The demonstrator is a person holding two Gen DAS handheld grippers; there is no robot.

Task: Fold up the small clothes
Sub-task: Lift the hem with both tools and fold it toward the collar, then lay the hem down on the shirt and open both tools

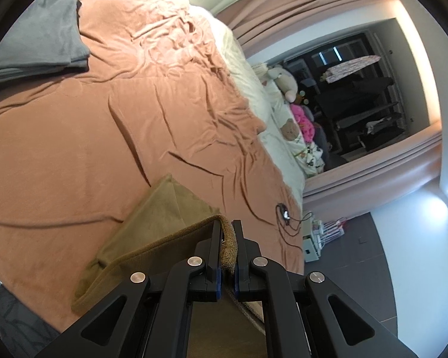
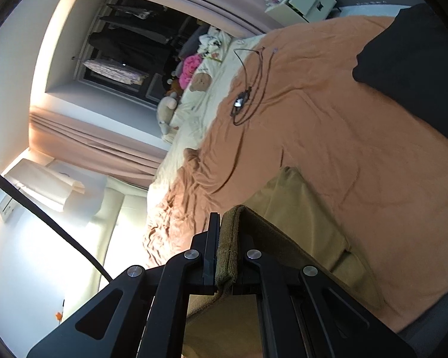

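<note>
An olive-brown small garment (image 1: 155, 217) lies partly on the salmon bed cover (image 1: 74, 149), its near edge lifted off it. My left gripper (image 1: 227, 226) is shut on the garment's ribbed hem, which bulges between the black fingers. In the right wrist view the same olive garment (image 2: 295, 208) stretches from the bed up into my right gripper (image 2: 228, 220), shut on a folded ribbed edge. The cloth hangs taut between both grippers, and its lower part is hidden behind the fingers.
A folded grey garment (image 1: 41, 38) lies at the far left of the bed. A black garment (image 2: 409, 59) rests at the right. A coiled cord with a small device (image 1: 285, 214) lies on the cover. Plush toys (image 1: 283, 80), curtains and a white drawer unit (image 2: 304, 0) stand beyond.
</note>
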